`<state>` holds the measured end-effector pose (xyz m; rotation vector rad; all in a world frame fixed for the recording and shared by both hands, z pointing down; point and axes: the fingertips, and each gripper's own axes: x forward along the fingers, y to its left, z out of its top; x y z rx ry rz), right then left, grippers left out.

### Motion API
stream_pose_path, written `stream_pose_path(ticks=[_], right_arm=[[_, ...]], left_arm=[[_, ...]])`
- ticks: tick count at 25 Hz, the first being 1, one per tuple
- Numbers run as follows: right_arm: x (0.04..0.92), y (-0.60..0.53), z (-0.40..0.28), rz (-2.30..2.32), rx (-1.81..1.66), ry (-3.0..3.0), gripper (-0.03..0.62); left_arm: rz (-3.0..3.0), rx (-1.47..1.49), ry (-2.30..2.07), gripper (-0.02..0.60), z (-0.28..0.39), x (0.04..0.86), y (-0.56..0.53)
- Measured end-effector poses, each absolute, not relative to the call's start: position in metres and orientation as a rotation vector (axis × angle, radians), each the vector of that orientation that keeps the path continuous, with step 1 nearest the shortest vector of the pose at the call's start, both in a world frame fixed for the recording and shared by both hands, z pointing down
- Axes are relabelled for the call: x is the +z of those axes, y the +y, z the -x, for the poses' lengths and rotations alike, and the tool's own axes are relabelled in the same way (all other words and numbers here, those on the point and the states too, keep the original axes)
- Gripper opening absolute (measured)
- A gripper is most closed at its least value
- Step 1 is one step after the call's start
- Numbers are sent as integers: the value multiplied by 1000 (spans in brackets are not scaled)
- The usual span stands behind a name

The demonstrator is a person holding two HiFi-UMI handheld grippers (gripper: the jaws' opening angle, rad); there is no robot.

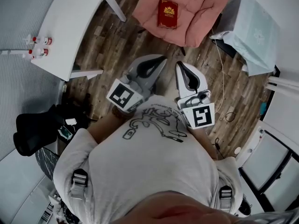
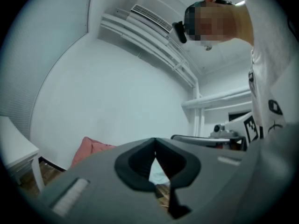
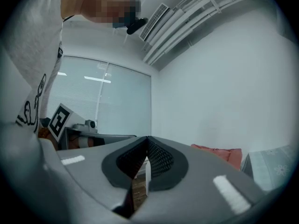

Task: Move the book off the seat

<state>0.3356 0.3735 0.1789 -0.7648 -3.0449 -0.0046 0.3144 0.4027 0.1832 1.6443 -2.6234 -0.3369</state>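
- Book point(image 1: 167, 14) pos?
- Flat on pink seat point(image 1: 201, 17), untouched.
- Tongs?
- Left tongs point(image 1: 160, 59) & right tongs point(image 1: 180, 66) both closed tight, nothing in them (up by chest, well apart from book).

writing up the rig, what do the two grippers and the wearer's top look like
Both the left gripper and right gripper are light grey tapered shells with black pads, each carrying a white cube printed with black square markers. The person wears a white short-sleeved T-shirt with a black line drawing, plus dark buckled straps.
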Motion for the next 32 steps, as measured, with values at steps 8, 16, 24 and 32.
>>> stream_pose_path(ticks=[8,16,24,32], right_arm=[[171,406,-233,751,-30,-3052,5],[180,414,-170,703,13,-3050,5],[198,405,-149,675,22,-3012,5],[200,365,-112,675,46,-3015,5]], left_arm=[[-1672,-339,-2598,2,-216,180,431],[-1672,-345,-2566,2,-149,193,444],[-1683,-357,-2520,2,-130,209,434],[-1638,-356,-2538,2,-94,214,398]])
